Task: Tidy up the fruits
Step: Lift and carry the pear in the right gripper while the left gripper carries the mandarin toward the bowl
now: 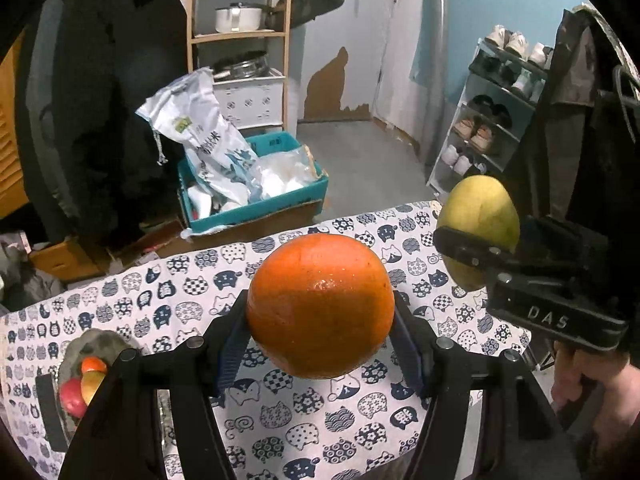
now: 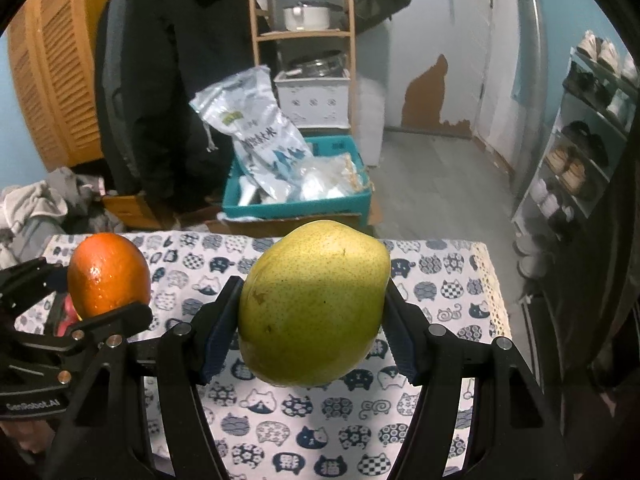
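My left gripper point(image 1: 320, 320) is shut on an orange point(image 1: 320, 304) and holds it above the cat-print tablecloth point(image 1: 280, 420). My right gripper point(image 2: 312, 320) is shut on a yellow-green pear point(image 2: 312, 304), also held above the cloth. In the left wrist view the pear point(image 1: 476, 220) and right gripper show at the right. In the right wrist view the orange point(image 2: 108, 272) and left gripper show at the left. A grey bowl point(image 1: 96, 344) at the table's left holds a red fruit point(image 1: 72, 396) and orange-yellow fruits point(image 1: 94, 366).
Beyond the table's far edge stand a teal crate point(image 1: 256, 208) with a rice bag, a wooden shelf point(image 1: 240, 36) with pots, a dark jacket point(image 1: 100, 100), and a shoe rack point(image 1: 492, 120) at the right.
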### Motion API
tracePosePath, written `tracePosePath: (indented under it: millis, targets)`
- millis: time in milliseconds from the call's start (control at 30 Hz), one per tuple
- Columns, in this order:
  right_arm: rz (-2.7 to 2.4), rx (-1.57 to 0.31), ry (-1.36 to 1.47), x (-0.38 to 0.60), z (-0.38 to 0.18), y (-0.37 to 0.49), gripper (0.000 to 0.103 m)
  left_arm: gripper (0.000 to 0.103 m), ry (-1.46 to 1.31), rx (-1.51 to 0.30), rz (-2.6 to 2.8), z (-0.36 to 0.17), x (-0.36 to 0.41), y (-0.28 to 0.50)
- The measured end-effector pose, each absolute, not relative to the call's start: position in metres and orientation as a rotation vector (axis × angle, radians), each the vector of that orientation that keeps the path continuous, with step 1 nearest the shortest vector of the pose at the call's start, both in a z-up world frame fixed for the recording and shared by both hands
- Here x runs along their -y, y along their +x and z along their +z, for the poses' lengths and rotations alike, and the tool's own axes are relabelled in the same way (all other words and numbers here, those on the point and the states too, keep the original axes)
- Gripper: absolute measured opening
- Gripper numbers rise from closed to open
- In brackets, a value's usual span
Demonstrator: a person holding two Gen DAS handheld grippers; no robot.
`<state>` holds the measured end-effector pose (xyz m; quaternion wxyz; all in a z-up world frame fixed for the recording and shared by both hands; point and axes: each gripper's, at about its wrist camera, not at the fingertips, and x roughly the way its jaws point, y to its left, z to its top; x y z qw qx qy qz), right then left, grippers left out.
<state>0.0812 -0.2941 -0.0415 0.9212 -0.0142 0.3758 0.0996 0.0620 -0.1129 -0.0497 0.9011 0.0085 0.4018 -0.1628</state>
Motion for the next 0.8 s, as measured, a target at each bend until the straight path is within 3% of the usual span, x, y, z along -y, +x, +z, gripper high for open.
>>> tracePosePath:
  millis: [800]
  targets:
    - [0.344, -0.753, -0.058, 0.217, -0.023, 0.073, 0.066, 0.066, -0.071, -0.817, -0.226, -0.046, 0.017, 0.033]
